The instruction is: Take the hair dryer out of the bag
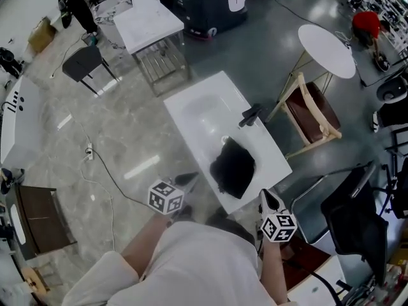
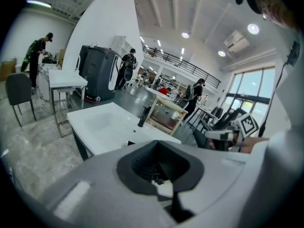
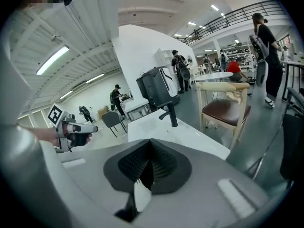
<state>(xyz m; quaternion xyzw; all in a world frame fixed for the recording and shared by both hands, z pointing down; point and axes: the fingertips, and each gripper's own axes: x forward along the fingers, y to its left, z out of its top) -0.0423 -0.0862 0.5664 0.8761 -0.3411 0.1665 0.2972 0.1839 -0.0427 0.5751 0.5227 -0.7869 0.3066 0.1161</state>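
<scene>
We had both sets of jaws squeezed together on nothing, with the left gripper (image 1: 189, 178) and right gripper (image 1: 267, 199) off the near end of the white table (image 1: 203, 110), clear of the bag (image 1: 233, 168). The bag was black, floppy and crumpled, lying near the black faucet (image 1: 250, 115). The hair dryer itself wasn't showing.

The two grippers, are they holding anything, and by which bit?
Nothing. The left gripper and the right gripper are both shut and empty; the black bag lies untouched on the white counter.
</scene>
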